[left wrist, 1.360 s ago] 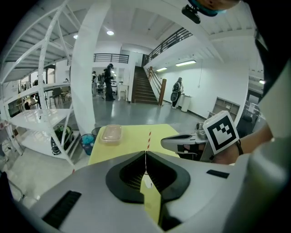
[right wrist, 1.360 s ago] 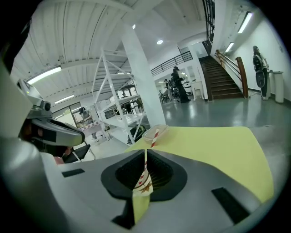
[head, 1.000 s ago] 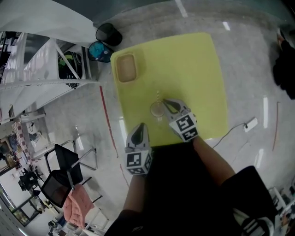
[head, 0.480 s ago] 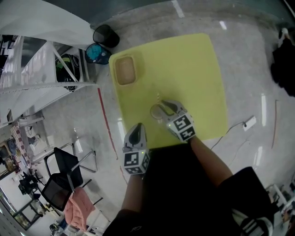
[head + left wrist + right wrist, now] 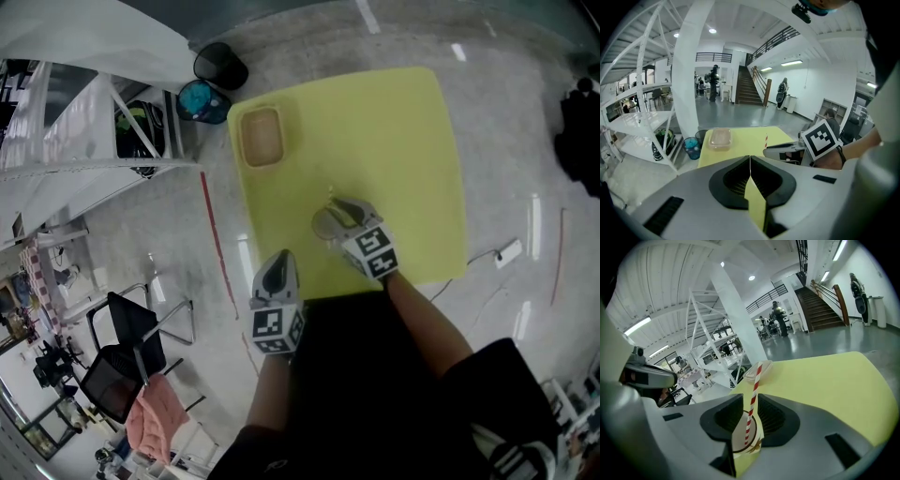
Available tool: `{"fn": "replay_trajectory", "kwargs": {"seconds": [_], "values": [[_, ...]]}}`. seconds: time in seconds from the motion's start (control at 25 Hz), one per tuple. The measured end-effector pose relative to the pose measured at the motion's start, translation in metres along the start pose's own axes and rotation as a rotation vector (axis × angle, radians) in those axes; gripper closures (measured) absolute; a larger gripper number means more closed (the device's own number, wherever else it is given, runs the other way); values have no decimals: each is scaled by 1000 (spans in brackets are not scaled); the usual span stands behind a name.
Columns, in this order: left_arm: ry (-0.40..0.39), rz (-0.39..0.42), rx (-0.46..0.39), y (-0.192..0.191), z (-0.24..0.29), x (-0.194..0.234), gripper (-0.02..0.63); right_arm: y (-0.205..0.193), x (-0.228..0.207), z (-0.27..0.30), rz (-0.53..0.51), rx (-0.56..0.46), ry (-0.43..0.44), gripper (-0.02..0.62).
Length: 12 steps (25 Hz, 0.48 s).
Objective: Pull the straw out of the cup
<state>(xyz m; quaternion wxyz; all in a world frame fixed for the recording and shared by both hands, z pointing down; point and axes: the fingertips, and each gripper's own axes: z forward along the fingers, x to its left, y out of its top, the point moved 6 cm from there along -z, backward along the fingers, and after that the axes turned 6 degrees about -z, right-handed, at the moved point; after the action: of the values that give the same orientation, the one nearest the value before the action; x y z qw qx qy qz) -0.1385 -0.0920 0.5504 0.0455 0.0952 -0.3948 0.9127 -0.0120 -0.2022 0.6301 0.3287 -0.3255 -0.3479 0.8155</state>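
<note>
Down on the yellow table [image 5: 394, 131], near the person's edge, the cup [image 5: 742, 439] stands upright with the red-and-white striped straw [image 5: 753, 392] inside it, and the straw's top pokes up well above the rim. The right gripper [image 5: 750, 400] is right there. Its jaws sit one on each side of the cup and press against its walls, so it has the cup clamped. The straw rises through the gap between the two jaws with a slight lean.

Over to the left gripper [image 5: 750, 160]: it hangs back at the table's near edge, off to the left of the cup. Its jaws are pressed together with only a thin seam between them, and they hold nothing.

Farther up the table, near the far left corner, a clear lidded container [image 5: 262, 136] rests well apart from the cup.
</note>
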Motion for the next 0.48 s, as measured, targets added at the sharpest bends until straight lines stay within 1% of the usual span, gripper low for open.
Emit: {"fn": "replay_trajectory", "kwargs": {"seconds": [0.48], "values": [[10,-36,-12,-9,-7,15,560,-6,3,14,-9,38,-4,500]]}}
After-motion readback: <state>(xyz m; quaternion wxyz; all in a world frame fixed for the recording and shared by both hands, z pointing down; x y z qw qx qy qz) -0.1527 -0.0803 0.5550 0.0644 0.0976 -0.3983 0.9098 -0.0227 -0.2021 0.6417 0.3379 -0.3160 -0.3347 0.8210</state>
